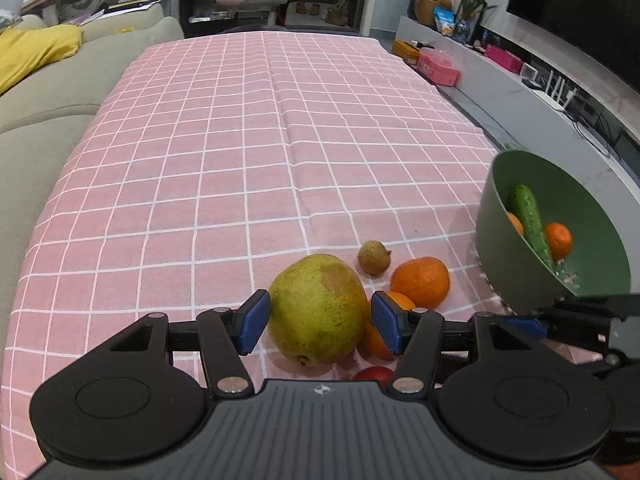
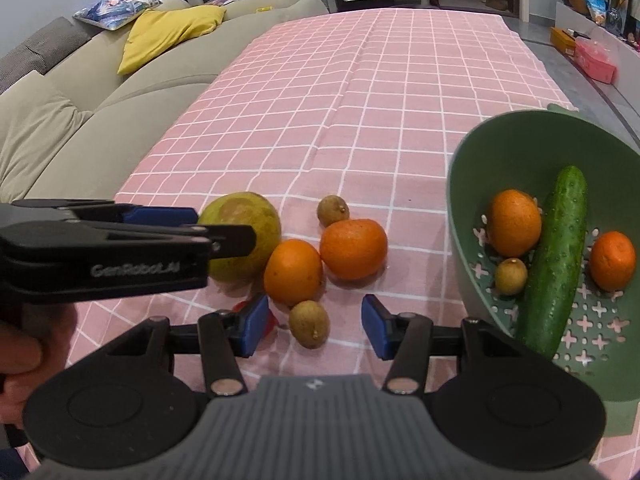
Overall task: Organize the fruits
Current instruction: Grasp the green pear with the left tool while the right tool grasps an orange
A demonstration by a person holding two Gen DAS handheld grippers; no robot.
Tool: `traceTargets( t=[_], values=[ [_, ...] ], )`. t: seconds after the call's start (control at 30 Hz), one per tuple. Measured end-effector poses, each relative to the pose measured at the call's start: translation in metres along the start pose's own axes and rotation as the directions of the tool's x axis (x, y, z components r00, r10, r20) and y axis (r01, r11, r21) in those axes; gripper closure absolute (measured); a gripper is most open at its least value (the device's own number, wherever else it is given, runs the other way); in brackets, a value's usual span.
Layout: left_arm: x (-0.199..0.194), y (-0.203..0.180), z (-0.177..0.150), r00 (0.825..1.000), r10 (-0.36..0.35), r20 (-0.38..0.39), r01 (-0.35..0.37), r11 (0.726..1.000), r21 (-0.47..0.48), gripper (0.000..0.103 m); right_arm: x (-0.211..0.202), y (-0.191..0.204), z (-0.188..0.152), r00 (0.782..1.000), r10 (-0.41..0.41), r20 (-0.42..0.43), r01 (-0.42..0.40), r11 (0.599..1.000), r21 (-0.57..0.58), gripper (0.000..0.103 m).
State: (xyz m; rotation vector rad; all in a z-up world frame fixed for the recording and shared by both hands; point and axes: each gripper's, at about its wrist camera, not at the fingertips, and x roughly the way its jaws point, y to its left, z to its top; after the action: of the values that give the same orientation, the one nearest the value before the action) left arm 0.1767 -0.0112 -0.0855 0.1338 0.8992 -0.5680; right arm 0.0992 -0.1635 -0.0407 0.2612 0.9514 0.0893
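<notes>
Inside, the green plastic colander bowl holds two oranges, a dark green cucumber and one small brown fruit. On the pink checked cloth, the large yellow-green pear sits between the left gripper's wide jaws, untouched. The right gripper stands open around a small brown longan.

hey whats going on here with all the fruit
A person is sorting fruit off a pink checked tablecloth into a green colander, one claw in each hand. The left claw straddles the big green pear, pads not clearly pressing. The right claw, open, hovers over a small brown fruit. Two oranges wait on the cloth.
</notes>
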Motion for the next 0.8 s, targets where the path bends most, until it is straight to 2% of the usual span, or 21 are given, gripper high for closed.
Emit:
traceTargets(
  t=[0.33, 0.4, 0.5, 0.57, 0.8],
  values=[
    [0.012, 0.015, 0.009, 1.0, -0.019, -0.011, 0.019, 0.999, -0.033, 0.032, 0.012, 0.009, 0.004, 1.0, 0.023, 0.01, -0.023, 1.0, -0.005, 0.054],
    [0.015, 0.017, 0.01, 0.999, -0.041, -0.022, 0.04, 0.998, -0.043, 0.03, 0.015, 0.01, 0.006, 1.0, 0.029, 0.011, -0.029, 1.0, 0.004, 0.054],
    [0.022, 0.028, 0.011, 0.993, -0.109, -0.054, 0.102, 0.988, -0.118, 0.03, 0.02, 0.011, 0.008, 0.999, 0.04, 0.006, -0.04, 0.999, 0.017, 0.055],
    [0.024, 0.032, 0.012, 0.99, -0.13, -0.056, 0.12, 0.982, -0.149, 0.03, 0.023, 0.012, 0.008, 0.999, 0.037, 0.005, -0.037, 0.999, 0.01, 0.057],
    [0.028, 0.028, 0.014, 0.989, -0.138, -0.062, 0.129, 0.983, -0.129, 0.03, 0.032, 0.012, 0.011, 1.0, 0.023, 0.004, -0.023, 1.0, 0.013, 0.067]
  ],
)
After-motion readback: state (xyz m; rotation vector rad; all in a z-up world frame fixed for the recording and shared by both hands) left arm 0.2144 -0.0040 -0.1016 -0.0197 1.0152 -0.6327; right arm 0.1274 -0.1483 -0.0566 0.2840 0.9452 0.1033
